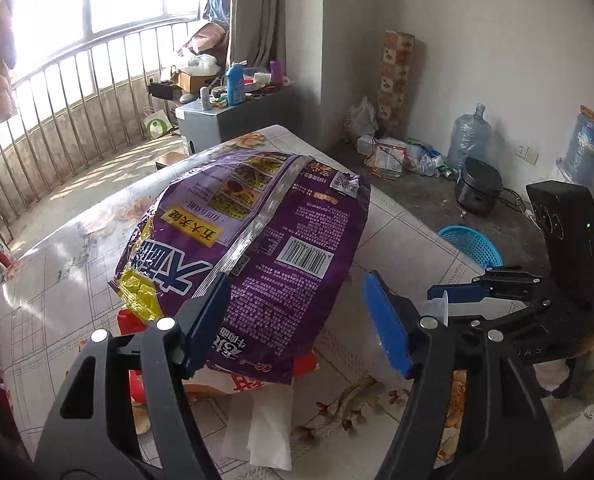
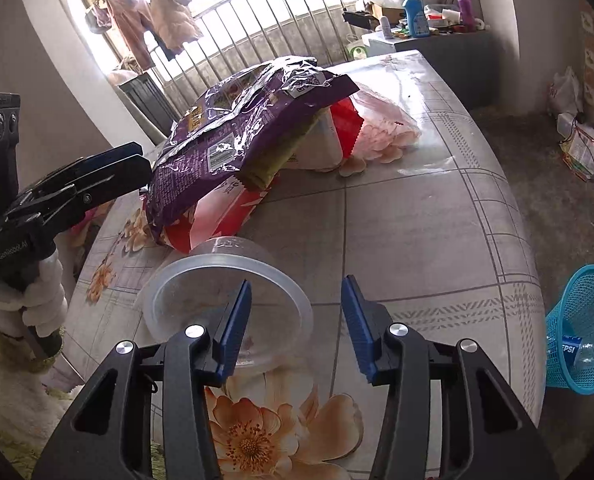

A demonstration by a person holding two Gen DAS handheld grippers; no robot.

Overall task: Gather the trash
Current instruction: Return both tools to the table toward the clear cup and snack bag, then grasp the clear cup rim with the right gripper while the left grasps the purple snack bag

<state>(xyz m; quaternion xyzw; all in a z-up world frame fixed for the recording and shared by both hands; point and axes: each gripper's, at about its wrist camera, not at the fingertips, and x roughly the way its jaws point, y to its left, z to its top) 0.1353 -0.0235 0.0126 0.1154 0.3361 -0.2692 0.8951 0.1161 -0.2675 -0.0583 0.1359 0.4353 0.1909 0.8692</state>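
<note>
A large purple snack bag (image 1: 253,248) lies on top of a red-and-white bag (image 2: 221,216) on the floral table (image 2: 417,216). My left gripper (image 1: 297,320) is open, its jaws on either side of the purple bag's near edge. My right gripper (image 2: 297,328) is open, its left finger inside the rim of a clear plastic tub (image 2: 229,300) lying on its side, its right finger outside it. The purple bag also shows in the right wrist view (image 2: 233,128). A white tissue (image 1: 265,428) lies below the bags. My left gripper shows in the right wrist view (image 2: 137,168), my right in the left wrist view (image 1: 445,298).
A blue mesh basket (image 2: 581,328) with a bottle in it stands on the floor right of the table. A pink clear bag (image 2: 381,120) lies behind the pile. A rice cooker (image 1: 479,190), water jugs and bags sit along the wall. A cluttered cabinet (image 1: 233,116) stands beyond the table.
</note>
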